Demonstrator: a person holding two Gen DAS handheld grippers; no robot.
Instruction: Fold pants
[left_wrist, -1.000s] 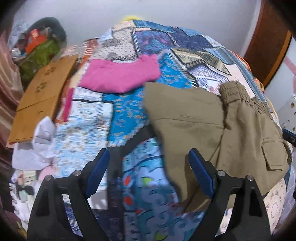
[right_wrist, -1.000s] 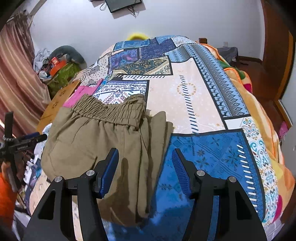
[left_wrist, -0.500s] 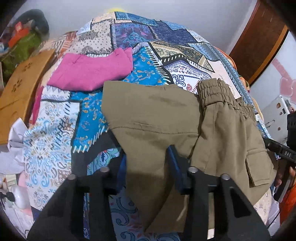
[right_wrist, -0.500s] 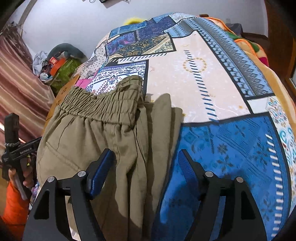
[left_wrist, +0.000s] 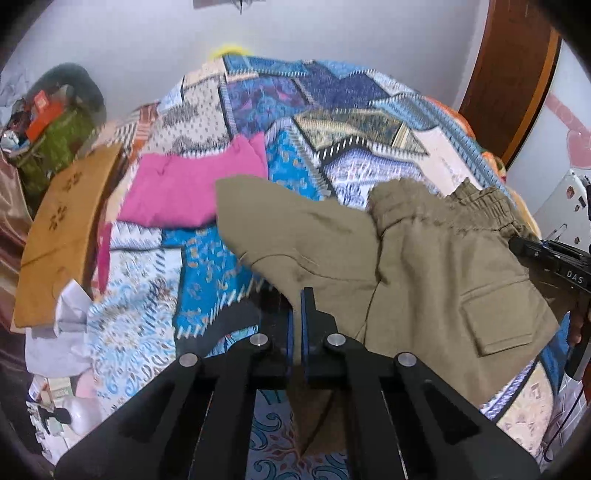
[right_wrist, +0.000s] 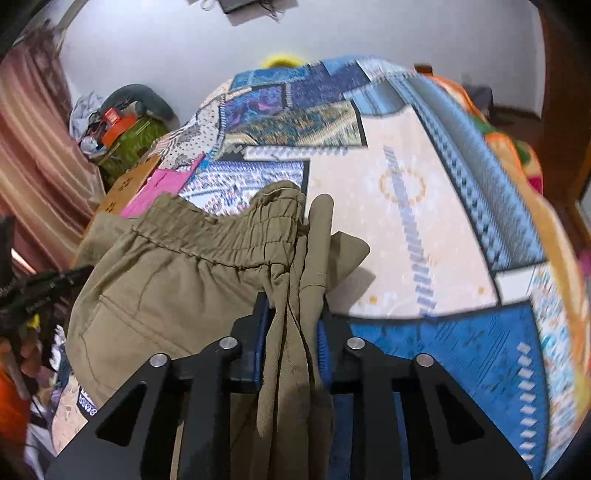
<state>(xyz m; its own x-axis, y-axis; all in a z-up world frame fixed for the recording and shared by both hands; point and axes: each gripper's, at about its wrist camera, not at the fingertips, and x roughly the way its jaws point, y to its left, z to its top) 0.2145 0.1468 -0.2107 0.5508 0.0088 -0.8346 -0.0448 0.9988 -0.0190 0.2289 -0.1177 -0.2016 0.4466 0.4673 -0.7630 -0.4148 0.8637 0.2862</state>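
Both clamp down — left gripper and right gripper pinching the pants; soft, floppy cloth, best held at the edges.

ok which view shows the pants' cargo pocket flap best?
Left wrist. The pocket flap lies face-up and unobstructed on the khaki pants, right of the left gripper. The right wrist view shows only the elastic waistband and bunched fabric clamped in the right gripper; no flap is visible there.
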